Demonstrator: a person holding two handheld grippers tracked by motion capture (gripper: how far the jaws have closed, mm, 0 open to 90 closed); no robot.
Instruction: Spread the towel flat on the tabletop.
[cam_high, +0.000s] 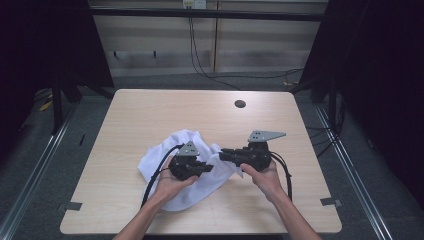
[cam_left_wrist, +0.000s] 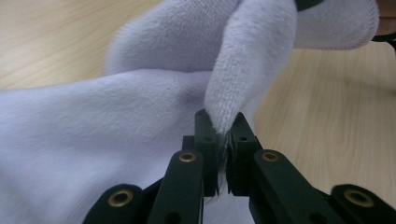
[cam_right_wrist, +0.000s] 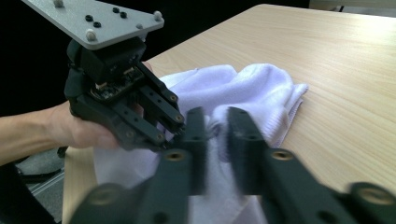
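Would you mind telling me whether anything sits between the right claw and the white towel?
Nothing visible does. The right claw stands open with a fold of the white towel directly between its jaws; the left claw, shut on a towel fold, is beside it, not in the way.

towel (cam_high: 192, 192): plain white | table (cam_high: 150, 115): light wood grain | left claw (cam_left_wrist: 223, 135), right claw (cam_right_wrist: 214, 122): black

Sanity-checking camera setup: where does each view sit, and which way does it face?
High view: above the person's side, looking forward and down on the table; forearms and both grippers show.
Left gripper view: rides the left gripper, looking along jaws shut on the white towel.
Right gripper view: rides the right gripper, jaws apart, facing the left gripper.
Shared: towel and table.
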